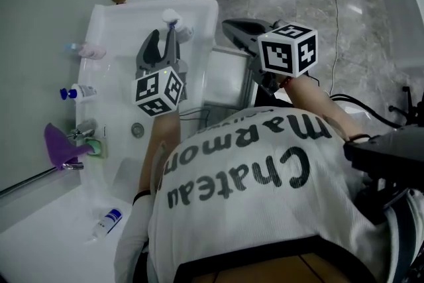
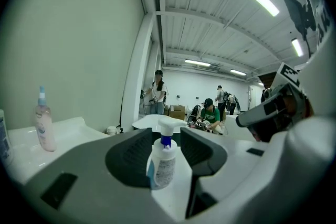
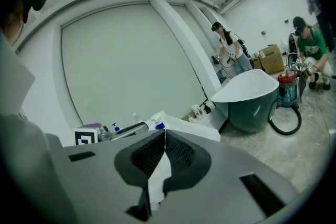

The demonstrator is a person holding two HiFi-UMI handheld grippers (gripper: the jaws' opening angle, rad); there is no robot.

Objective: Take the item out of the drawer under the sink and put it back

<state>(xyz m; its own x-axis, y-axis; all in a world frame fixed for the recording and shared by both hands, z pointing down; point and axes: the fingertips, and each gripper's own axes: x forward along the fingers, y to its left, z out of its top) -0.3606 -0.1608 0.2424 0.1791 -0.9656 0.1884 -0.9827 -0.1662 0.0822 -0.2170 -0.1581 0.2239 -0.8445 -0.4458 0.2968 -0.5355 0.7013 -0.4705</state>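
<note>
As left gripper (image 2: 166, 135) gapes, bottle (image 2: 164, 166) stands between jaws.

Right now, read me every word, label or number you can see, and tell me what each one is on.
"Chateau Marmon": on the white shirt; any further letters are hidden at its fold.
Pump bottle label: too blurred to read.
Blue-capped bottle label: too small to read.
Tube label: too small to read.

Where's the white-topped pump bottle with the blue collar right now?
Head view, upper left: the pump bottle stands upright on the far end of the sink counter, between the open jaws of the left gripper.
</note>
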